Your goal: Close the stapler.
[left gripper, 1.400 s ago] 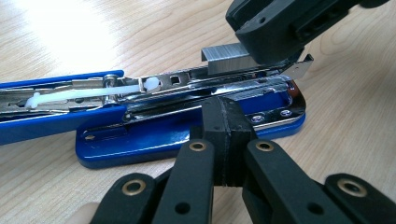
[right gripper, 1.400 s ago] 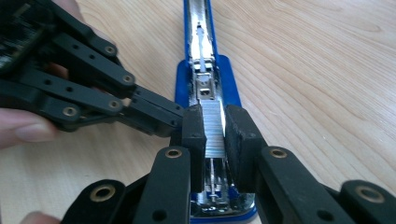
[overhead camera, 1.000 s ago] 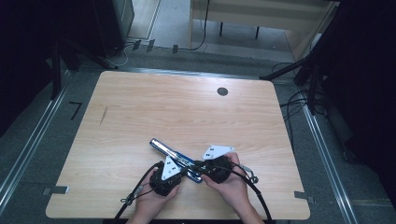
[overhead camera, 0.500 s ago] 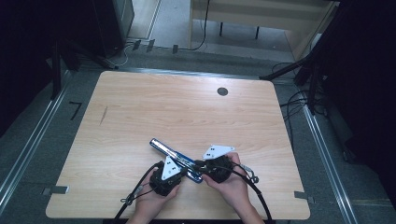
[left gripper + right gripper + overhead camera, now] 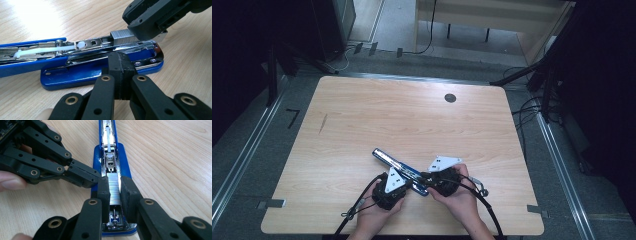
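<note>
Blue stapler [image 5: 399,171] lies open, unmoved; the left gripper [image 5: 121,75], pressed together, steadies it while the right gripper [image 5: 114,189] keeps pinching the staples [image 5: 114,188] over the channel.

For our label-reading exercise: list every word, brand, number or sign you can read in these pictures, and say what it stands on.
"7": a dark mark shaped like this digit on the grey floor left of the table.
Stapler: no brand or word readable on its blue base or metal rail.
Staples: no marks.
Left tongs and right tongs: no lettering.
</note>
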The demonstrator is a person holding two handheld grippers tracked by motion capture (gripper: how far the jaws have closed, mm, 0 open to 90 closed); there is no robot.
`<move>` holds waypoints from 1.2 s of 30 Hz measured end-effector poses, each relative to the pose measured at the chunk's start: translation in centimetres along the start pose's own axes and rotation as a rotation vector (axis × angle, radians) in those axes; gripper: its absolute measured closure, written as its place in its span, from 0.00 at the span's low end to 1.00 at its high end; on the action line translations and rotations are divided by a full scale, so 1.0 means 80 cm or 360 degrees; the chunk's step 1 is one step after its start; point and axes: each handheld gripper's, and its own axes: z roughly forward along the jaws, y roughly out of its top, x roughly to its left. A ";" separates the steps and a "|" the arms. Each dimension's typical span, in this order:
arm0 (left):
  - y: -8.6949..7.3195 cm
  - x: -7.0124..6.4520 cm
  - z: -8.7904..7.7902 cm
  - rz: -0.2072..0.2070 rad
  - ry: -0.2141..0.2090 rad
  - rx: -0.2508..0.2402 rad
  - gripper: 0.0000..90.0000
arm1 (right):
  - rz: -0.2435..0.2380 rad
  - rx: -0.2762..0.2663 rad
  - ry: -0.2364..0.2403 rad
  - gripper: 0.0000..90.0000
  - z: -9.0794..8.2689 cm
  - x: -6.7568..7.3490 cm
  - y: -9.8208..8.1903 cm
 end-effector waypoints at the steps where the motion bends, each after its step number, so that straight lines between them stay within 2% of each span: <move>1: 0.000 0.000 0.000 0.0001 -0.0001 0.0000 1.00 | -0.0004 -0.0001 0.0000 0.89 0.000 0.000 0.000; 11: 0.000 0.000 0.000 0.0002 0.0000 0.0000 1.00 | -0.0041 0.0007 -0.0019 0.89 0.001 0.002 0.000; 30: 0.000 0.000 0.000 0.0000 -0.0001 -0.0001 1.00 | -0.0031 -0.0009 -0.0004 0.85 0.000 0.001 0.000; 36: 0.000 0.000 0.000 0.0002 0.0001 0.0001 1.00 | -0.0014 -0.0041 -0.0002 0.95 0.001 0.003 0.002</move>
